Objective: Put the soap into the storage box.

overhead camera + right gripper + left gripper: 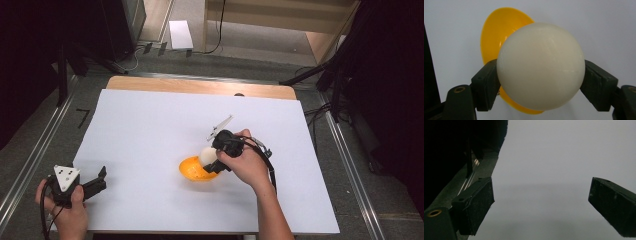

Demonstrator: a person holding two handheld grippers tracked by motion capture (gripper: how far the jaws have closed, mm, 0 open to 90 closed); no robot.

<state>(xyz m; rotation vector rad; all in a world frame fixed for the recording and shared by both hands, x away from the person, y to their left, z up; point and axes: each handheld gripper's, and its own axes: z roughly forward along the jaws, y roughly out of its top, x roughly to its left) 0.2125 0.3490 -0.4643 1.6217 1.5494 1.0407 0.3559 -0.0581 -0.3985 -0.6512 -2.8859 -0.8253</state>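
High view: the white table [150,130] is spreading across mid-frame, and just right of centre the orange bowl [196,170] is sitting under the right gripper [212,159]. Its jaws are clamping a cream ball [541,66] across its widest part, which looks smooth, hard and likely slippery, so a centred grip matters. At lower left, the left gripper [100,181] is resting wide open, holding nothing.

Obstacle: shallow orange plastic bowl [194,170] is sitting mid-sheet.
Free room: white table sheet [150,125] is lying bare around it.
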